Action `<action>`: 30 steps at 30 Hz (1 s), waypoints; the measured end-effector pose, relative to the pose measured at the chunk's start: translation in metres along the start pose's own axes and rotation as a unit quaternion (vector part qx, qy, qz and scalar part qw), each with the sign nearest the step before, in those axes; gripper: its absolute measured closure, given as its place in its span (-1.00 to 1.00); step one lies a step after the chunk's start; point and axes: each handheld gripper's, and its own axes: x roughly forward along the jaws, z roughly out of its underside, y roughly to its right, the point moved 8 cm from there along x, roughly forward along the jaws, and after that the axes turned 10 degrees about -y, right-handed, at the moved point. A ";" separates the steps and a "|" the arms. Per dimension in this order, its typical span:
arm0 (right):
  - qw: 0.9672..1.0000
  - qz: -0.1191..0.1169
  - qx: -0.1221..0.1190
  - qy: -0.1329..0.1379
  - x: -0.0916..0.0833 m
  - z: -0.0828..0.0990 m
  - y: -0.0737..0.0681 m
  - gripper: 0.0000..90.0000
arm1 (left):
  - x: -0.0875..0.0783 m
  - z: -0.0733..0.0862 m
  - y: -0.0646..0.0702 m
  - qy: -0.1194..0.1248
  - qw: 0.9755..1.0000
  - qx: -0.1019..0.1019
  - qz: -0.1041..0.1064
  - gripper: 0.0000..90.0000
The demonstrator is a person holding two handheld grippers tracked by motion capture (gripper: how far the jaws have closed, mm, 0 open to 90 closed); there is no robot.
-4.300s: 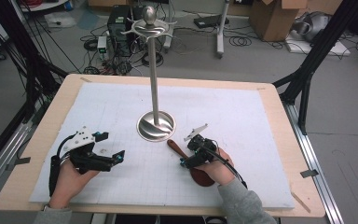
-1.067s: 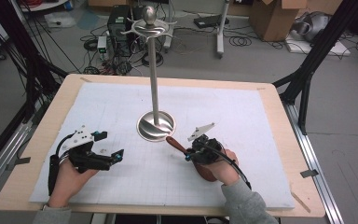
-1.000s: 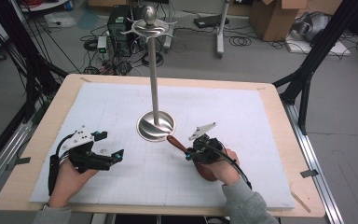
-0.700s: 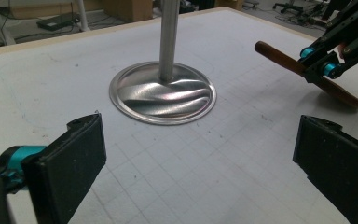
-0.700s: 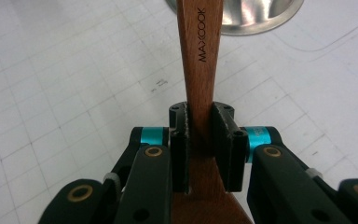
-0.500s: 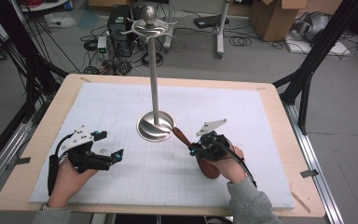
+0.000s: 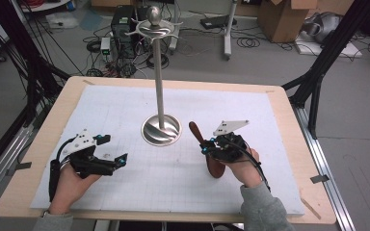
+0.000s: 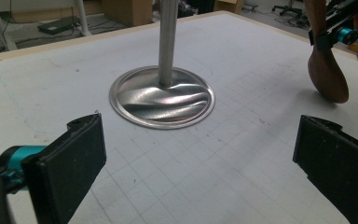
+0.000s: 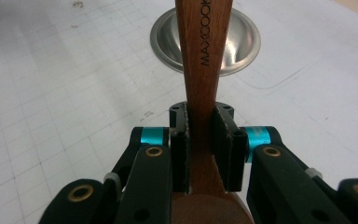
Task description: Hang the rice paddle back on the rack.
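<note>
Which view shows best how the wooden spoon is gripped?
The right gripper view: the jaws press the wooden spoon's neck from both sides. The high view shows it small; the left gripper view shows mainly its bowl.

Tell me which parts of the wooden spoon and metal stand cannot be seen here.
- Brown wooden spoon: handle end cut off by the top edge, right gripper view.
- Spoon bowl: partly hidden behind the right gripper, high view.
- Tall silver metal stand: top cut off by the upper edge, left gripper view.
</note>
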 end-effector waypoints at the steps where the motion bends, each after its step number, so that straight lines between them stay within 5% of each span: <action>1: 1.000 0.001 0.001 0.002 -0.001 0.000 0.000 0.72 | 0.000 0.000 0.000 0.000 1.000 0.000 0.000 -0.93; 30: 0.996 -0.009 0.018 0.082 -0.034 -0.009 0.012 0.73 | -0.010 -0.006 -0.002 0.017 1.000 -0.005 -0.001 -0.93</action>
